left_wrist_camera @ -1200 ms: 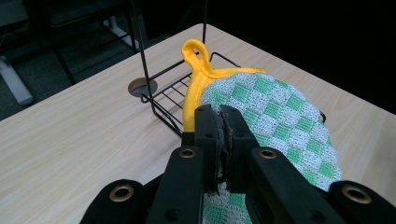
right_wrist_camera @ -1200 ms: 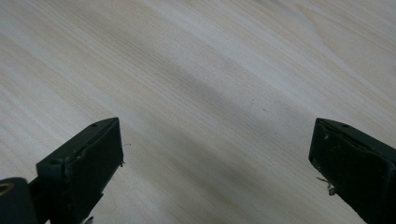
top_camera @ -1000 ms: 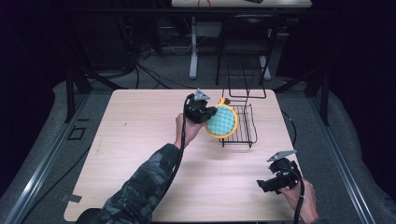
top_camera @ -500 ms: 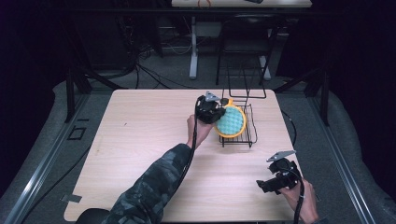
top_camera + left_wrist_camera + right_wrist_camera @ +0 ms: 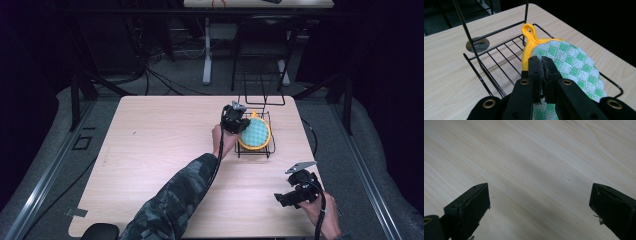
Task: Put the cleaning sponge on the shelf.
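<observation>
1. Between the jaws of the left gripper point(image 5: 541, 62) sits the edge of a round green-and-white checked pot holder point(image 5: 571, 67); the jaws are pressed together on the cloth, gripping it near its yellow border.
2. Just beyond those jaws, the pot holder's yellow hanging loop point(image 5: 528, 29) stands up, with the yellow binding running down from it along the cloth's near edge.
3. Under and ahead of the gripper lies a black wire rack point(image 5: 499, 60); the pot holder hangs over the rack's grid floor, tilted rather than flat, and whether its lower edge touches the wires I cannot tell.
4. Seen from the high view, the left gripper point(image 5: 234, 119) is at the rack's point(image 5: 255, 150) left side, with the pot holder point(image 5: 254, 133) facing up and to the right of it inside the rack frame.
5. Behind that gripper, the left hand point(image 5: 223, 141) is raised off the table, the forearm in a camouflage-patterned sleeve point(image 5: 175, 200) stretched out diagonally from the bottom edge toward the rack, and a cable trailing along the arm.
6. Well apart from it, near the table's front right corner, the right gripper point(image 5: 281, 199) is held low by the right hand point(image 5: 320, 210), pointing left across the table.
7. Its jaws stand wide apart with nothing between them, only the bare pale wooden table point(image 5: 536, 170) close below them.
</observation>
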The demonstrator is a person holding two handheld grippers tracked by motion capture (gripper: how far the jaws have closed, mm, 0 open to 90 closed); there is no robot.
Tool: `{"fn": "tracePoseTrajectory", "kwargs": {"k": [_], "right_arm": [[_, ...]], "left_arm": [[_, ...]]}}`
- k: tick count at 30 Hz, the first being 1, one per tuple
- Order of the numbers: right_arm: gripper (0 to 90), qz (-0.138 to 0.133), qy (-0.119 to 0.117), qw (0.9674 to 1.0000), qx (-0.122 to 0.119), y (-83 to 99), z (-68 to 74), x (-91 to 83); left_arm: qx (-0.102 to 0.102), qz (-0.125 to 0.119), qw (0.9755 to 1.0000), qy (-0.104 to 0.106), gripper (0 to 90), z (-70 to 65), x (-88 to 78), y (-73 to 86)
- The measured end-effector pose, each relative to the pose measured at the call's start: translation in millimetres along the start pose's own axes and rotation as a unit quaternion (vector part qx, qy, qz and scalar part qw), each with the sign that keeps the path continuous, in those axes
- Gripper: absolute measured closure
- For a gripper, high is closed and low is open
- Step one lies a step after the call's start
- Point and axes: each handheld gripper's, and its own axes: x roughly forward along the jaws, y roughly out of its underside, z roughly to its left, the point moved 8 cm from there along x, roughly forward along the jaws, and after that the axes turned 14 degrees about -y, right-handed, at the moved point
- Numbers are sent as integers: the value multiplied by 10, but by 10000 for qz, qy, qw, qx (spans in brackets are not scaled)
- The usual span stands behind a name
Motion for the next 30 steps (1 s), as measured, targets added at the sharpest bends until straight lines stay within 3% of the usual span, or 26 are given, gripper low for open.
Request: {"fn": "tracePoseTrajectory", "kwargs": {"k": [6, 10, 14, 15, 17, 19, 22, 24, 27, 30], "right_arm": [[26, -14, -44, 10000, 27, 2, 7, 1], [29, -6, -52, 10000, 16, 0, 12, 5], [33, -58, -24, 10000, 0, -7, 8, -2], [32, -66, -24, 10000, 13, -8, 9, -3], [31, -49, -18, 10000, -1, -6, 10, -6], [31, -45, 9, 10000, -17, -6, 8, -11], [31, -57, 3, 10000, -4, -9, 14, -13], [30, -58, 16, 10000, -9, -10, 11, -14], [30, -53, 18, 10000, -7, -10, 9, -12], [28, -90, -5, 10000, 31, -15, 16, -14]], "left_arm": [[84, 188, 9997, -155, 872, 5, 90, 49], [53, 359, 9992, -142, 840, 25, 137, 98], [-101, 456, 9989, -30, 672, 53, 126, 124], [-93, 481, 9988, -13, 672, 75, 97, 124], [-100, 471, 9988, 77, 519, 111, 4, 97], [-53, 419, 9991, 82, 420, 144, -82, 65], [0, 339, 9994, 84, 348, 173, -174, 28], [159, 279, 9994, 94, 313, 221, -312, -16], [182, 268, 9994, 116, 273, 232, -397, -35], [345, 297, 9989, 115, 177, 256, -522, -45]]}}
